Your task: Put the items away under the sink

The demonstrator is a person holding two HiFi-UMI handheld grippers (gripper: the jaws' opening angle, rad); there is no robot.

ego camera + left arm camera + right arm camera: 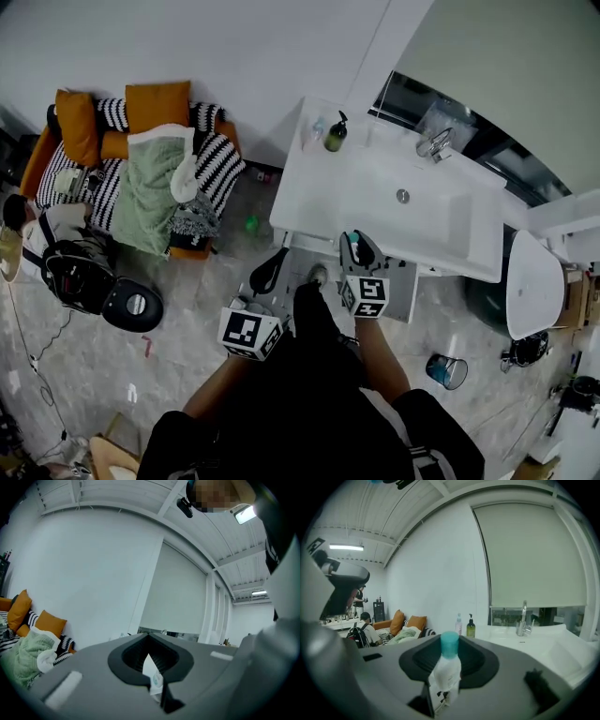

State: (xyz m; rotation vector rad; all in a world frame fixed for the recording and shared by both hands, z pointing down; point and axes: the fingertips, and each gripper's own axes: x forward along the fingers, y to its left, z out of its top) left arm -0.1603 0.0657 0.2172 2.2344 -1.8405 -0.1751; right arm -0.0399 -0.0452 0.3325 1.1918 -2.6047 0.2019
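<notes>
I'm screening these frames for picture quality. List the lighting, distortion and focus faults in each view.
Head view: the wide-angle lens bends the window; the person's dark clothing is near-black, without detail. Left gripper view: strong fisheye, black corners, ceiling lamp blown out, white item in the jaws soft. Right gripper view: same fisheye bows the blind; bottle evenly lit.

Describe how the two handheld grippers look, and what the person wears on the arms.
The left gripper and right gripper match: grey moulded bodies with a dark, ribbed recess around black jaws. Each carries a white cube printed with black square markers. No cables show. The person wears a dark top with short sleeves that leave the forearms uncovered.
</notes>
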